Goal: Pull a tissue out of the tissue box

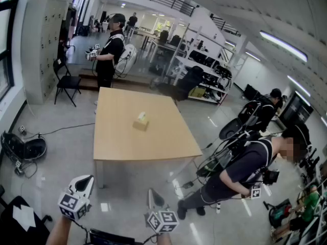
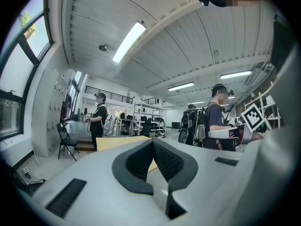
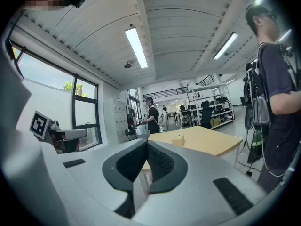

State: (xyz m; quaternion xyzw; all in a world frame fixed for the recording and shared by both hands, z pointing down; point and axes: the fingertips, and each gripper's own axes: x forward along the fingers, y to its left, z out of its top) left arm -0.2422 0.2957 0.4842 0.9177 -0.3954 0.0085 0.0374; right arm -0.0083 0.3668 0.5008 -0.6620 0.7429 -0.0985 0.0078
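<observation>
A small tan tissue box [image 1: 141, 123] stands near the middle of the light wooden table [image 1: 153, 142], with a white tissue [image 1: 141, 116] sticking up from its top. Both grippers are held low in front of the table's near edge, well short of the box. My left gripper [image 1: 86, 181] is shut, its dark pads [image 2: 141, 161] meeting at the tips with nothing between them. The right gripper [image 1: 152, 194] is also shut and empty. Along its jaws the right gripper view shows the tissue box [image 3: 177, 139] far off on the table [image 3: 211, 144].
A person in black [image 1: 109, 51] stands beyond the table's far edge, and another person [image 1: 244, 168] bends over right of the near corner. A black folding chair [image 1: 67, 80] is at the far left, gear and cables [image 1: 23, 149] lie on the floor at left, and shelves [image 1: 204, 68] line the back.
</observation>
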